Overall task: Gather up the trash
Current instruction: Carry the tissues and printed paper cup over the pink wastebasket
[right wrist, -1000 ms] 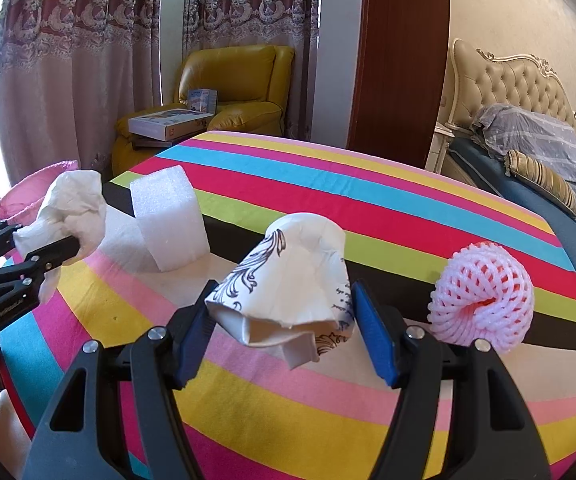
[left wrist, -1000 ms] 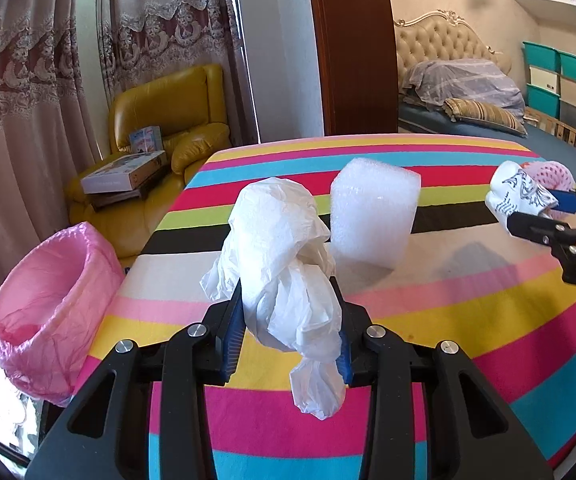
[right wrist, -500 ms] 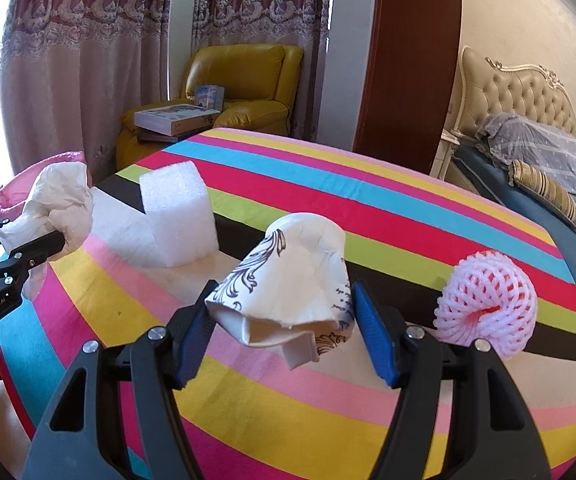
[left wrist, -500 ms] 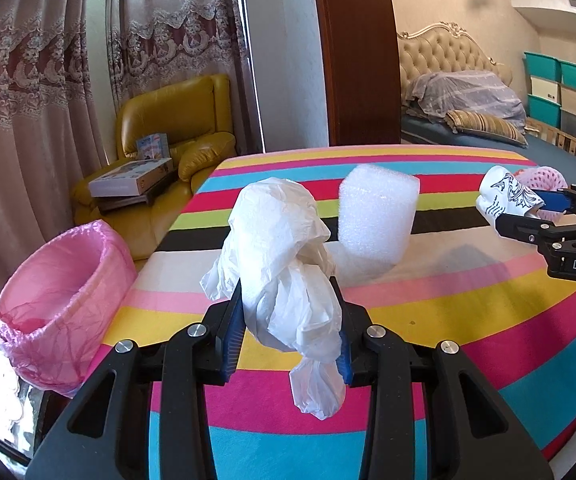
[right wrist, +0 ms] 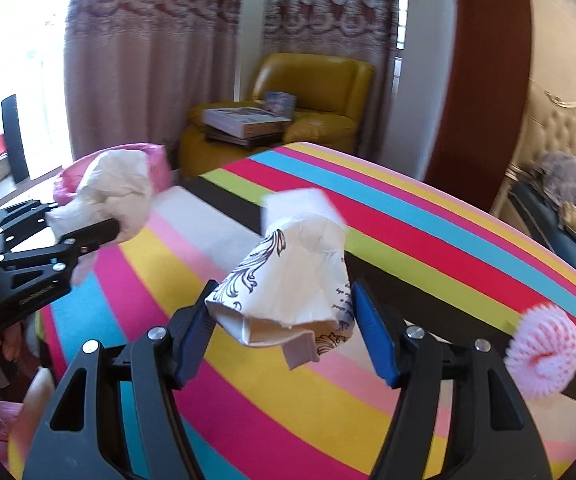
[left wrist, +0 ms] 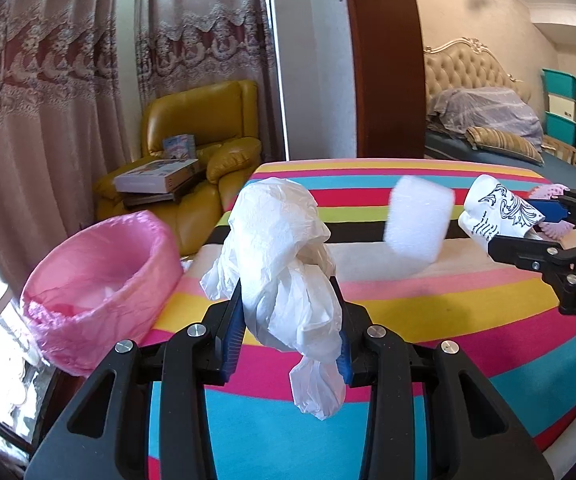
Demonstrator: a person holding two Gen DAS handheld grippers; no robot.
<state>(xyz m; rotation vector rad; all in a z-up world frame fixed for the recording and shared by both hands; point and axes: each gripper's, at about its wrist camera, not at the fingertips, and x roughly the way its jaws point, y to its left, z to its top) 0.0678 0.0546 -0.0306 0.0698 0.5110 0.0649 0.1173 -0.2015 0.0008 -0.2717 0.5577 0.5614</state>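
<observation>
My left gripper point(left wrist: 289, 332) is shut on a crumpled white plastic bag point(left wrist: 284, 264), held above the near left part of the striped table point(left wrist: 427, 304). It also shows in the right wrist view point(right wrist: 108, 196). My right gripper point(right wrist: 284, 320) is shut on a crushed white paper cup with black print point(right wrist: 288, 284), which also shows in the left wrist view point(left wrist: 495, 212). A bin lined with a pink bag point(left wrist: 96, 280) stands off the table's left edge. A white foam block point(left wrist: 417, 220) and a pink foam net point(right wrist: 543, 352) lie on the table.
A yellow armchair point(left wrist: 204, 136) with boxes on it stands beyond the table's left corner, in front of curtains. A bed point(left wrist: 487, 120) is at the far right behind a brown pillar.
Both grippers have swung left with their loads. The pink-lined bin now sits closer to the left gripper, and the foam block has shifted right in the left wrist view.
</observation>
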